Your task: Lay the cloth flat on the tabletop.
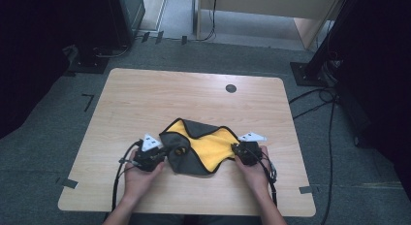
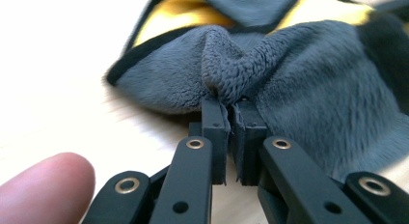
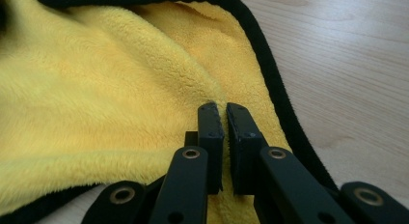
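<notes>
1. Fluffy grey-and-yellow microfibre cloth with black trim [image 1: 201,146] is lying crumpled on the light wooden desk [image 1: 145,99], towards the near edge.
2. Left gripper [image 2: 230,104] has its fingers clamped on a bunched-up fold of the grey side, at the cloth's left end.
3. Right gripper [image 3: 221,108] has its fingers nearly together, nipping the yellow side right beside the black edge.

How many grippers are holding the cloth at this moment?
2. The left gripper pinches a grey fold at the left edge of the cloth. The right gripper pinches the yellow side at its right edge.
</notes>
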Demonstrator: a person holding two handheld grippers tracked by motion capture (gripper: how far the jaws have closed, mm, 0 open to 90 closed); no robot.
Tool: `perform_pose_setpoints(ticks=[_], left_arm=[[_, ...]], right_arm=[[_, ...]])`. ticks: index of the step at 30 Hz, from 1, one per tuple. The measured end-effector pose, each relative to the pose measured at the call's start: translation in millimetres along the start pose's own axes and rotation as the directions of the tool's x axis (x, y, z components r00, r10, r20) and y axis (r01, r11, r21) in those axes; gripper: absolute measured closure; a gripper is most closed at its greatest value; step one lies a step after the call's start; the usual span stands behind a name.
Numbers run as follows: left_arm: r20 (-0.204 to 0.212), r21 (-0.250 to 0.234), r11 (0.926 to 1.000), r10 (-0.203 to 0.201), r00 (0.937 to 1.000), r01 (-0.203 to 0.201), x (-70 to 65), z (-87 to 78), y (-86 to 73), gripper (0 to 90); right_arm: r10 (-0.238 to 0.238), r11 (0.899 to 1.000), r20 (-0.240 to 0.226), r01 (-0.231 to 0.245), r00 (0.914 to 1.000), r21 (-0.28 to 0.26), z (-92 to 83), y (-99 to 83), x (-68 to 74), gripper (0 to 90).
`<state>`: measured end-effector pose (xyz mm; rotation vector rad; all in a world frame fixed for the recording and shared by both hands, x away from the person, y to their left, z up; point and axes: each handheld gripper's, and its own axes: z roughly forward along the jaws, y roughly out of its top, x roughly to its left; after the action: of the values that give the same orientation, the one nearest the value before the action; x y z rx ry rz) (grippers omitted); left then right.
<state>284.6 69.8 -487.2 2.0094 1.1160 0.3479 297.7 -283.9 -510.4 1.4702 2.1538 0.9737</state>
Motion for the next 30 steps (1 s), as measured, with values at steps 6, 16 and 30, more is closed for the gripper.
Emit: perform_pose_setpoints(ticks=[6,16,30], left_arm=[[-0.183,-0.007,0.9895,-0.143,0.9726,0.145,44.2,-13.5,-4.8,79.4],[-0.067,-0.099,0.9951,-0.016,0.9977,0.009,7.8,-21.2,10.8,51.5],[-0.172,-0.005,0.9945,-0.104,0.9795,0.105,39.1,1.1,-1.5,77.2]], right_arm=[[0.024,0.999,0.075,-0.023,0.9968,-0.025,-6.6,-0.4,-6.5,85.9],[0.051,0.993,0.086,-0.041,0.9950,-0.108,-17.1,2.6,-3.0,72.7],[0.025,1.000,0.059,-0.026,0.9979,0.006,-2.4,-3.6,-1.6,85.3]])
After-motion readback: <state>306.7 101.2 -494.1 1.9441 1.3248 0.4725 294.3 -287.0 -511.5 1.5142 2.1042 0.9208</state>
